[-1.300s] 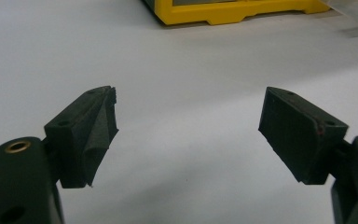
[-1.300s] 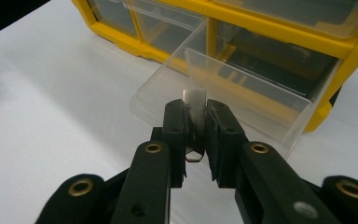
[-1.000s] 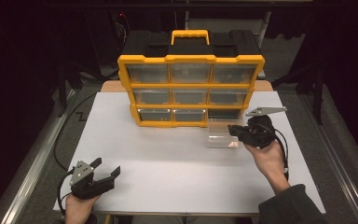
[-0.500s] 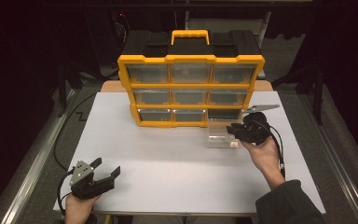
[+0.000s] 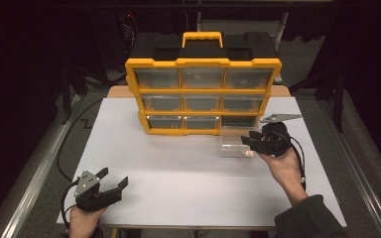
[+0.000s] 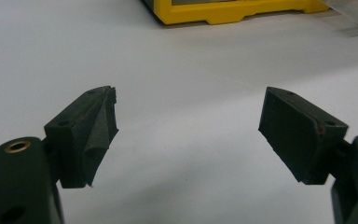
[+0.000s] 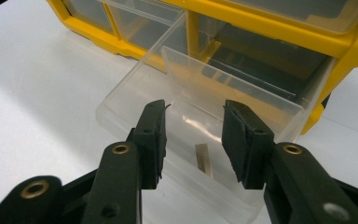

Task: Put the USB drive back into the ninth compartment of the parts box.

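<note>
Finds the right gripper (image 5: 247, 141) at 3 o'clock on the table (image 5: 178, 163), nose-on to the clear drawer (image 5: 235, 148) that lies pulled out at 5 o'clock of the organizer (image 5: 203, 89). Reads its jaws as having just been opening: now narrowly apart in the right gripper view, either side of the drawer's near end, pads pressing on nothing. Sees a small metal strip (image 7: 203, 158) flat on the drawer floor between and just beyond the jaws, free of both. Looks like a release, then, with the strip probably dropped into the drawer, or the grip on the drawer wall let go; cannot say which. Leaves the drawer on the table, touching or just short of the organizer's foot, in front of the dark empty slot (image 5: 238, 120) at the bottom right. Points to sliding it home toward 12 o'clock as the likely next step, needing a fresh grip or a push on its front. Keeps the left gripper (image 5: 114, 176) at 7 o'clock, well apart from it all, jaws wide over bare table, holding nothing.
</note>
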Demonstrator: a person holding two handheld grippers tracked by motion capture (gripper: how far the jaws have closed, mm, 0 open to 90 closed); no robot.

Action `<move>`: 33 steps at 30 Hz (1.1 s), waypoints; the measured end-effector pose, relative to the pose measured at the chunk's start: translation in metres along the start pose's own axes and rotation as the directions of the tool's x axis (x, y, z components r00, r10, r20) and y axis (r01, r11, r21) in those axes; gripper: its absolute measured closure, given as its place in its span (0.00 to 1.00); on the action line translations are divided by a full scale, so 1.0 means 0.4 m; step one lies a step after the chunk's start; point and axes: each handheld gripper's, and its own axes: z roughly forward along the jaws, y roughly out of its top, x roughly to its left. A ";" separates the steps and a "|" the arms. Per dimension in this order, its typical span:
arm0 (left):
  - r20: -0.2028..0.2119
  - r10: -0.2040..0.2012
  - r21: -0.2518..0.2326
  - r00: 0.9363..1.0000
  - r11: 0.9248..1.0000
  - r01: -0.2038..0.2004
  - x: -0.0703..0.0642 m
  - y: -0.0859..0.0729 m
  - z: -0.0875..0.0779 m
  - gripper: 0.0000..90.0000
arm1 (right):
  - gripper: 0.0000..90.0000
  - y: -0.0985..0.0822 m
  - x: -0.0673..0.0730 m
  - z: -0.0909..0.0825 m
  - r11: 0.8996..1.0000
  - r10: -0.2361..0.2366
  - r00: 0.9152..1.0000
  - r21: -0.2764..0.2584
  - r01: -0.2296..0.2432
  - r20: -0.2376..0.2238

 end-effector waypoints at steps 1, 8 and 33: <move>0.000 -0.001 0.000 1.000 1.000 0.001 0.000 0.000 0.000 0.22 | 0.66 -0.003 0.001 -0.003 1.000 -0.001 1.000 -0.008 0.001 -0.001; 0.000 -0.001 -0.001 1.000 1.000 0.001 0.000 0.000 0.000 0.22 | 0.61 -0.035 0.010 -0.041 0.998 -0.004 1.000 -0.056 0.003 -0.018; -0.009 -0.005 -0.003 1.000 1.000 0.005 0.000 0.000 -0.002 0.22 | 0.33 -0.390 -0.035 -0.097 0.965 0.030 0.998 -0.263 -0.015 0.051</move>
